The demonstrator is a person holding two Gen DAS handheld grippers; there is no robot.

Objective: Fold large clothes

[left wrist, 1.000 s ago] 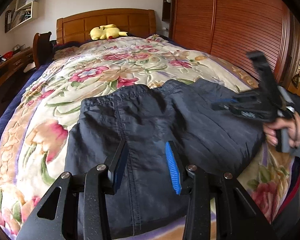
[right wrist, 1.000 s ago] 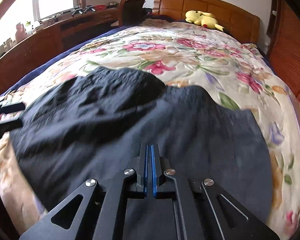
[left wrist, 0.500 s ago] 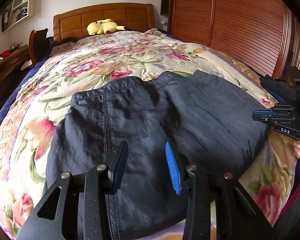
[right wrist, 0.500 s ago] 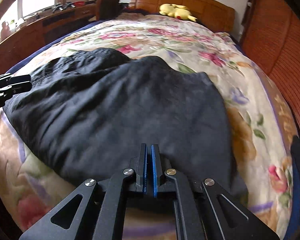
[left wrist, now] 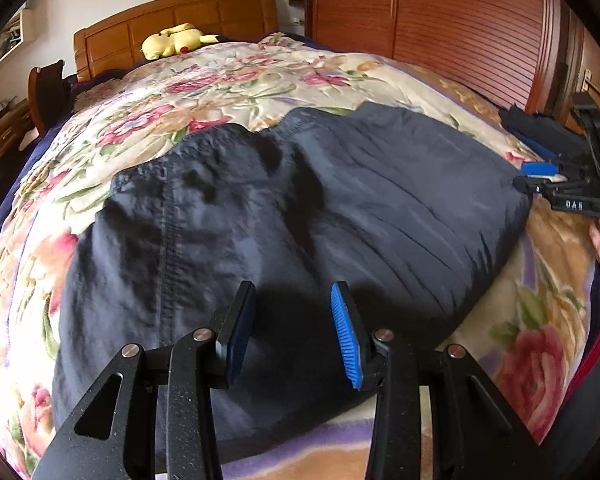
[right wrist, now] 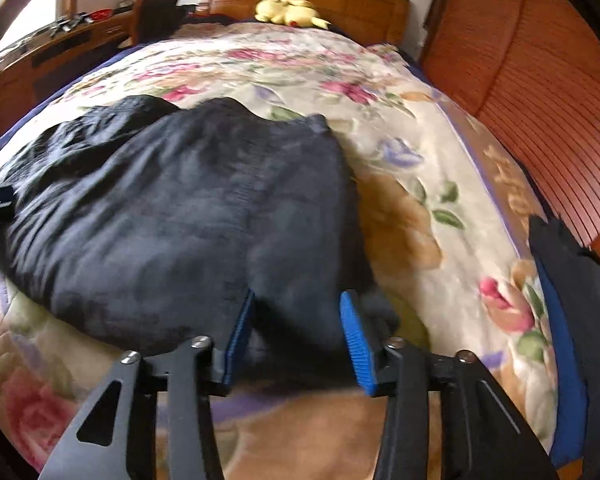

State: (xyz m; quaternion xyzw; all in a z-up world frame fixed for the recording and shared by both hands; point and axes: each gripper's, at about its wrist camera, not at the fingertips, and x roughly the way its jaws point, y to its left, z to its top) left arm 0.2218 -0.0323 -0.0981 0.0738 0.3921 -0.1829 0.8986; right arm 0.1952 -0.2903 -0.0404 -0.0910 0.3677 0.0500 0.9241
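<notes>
Lying across the near end of a bed w/ a floral quilt point(left wrist: 228, 92) is a large dark navy garment point(left wrist: 300, 208), folded over itself into a broad, puffy rectangle; a stitched seam runs down its left part & a gathered edge faces the headboard point(left wrist: 180, 12). Left gripper point(left wrist: 294, 332) hovers over the garment's near edge, its 2 blue-padded fingers spread wide, nothing between them. Right gripper point(right wrist: 296, 336) sits over the garment's near right corner, fingers also spread apart w/ dark cloth showing in the gap; cannot tell if the pads touch the fabric, view is blurred. From the left camera the right gripper appears at the far right edge, just beside the garment's right side. A yellow plush toy point(left wrist: 176, 40) rests by the wooden headboard. Reddish slatted wardrobe doors point(left wrist: 440, 24) stand along the right of the bed. A second dark item w/ a blue edge point(right wrist: 568, 300) lies at the bed's right edge, apart from the garment. A wooden desk point(right wrist: 40, 56) runs along the left wall
</notes>
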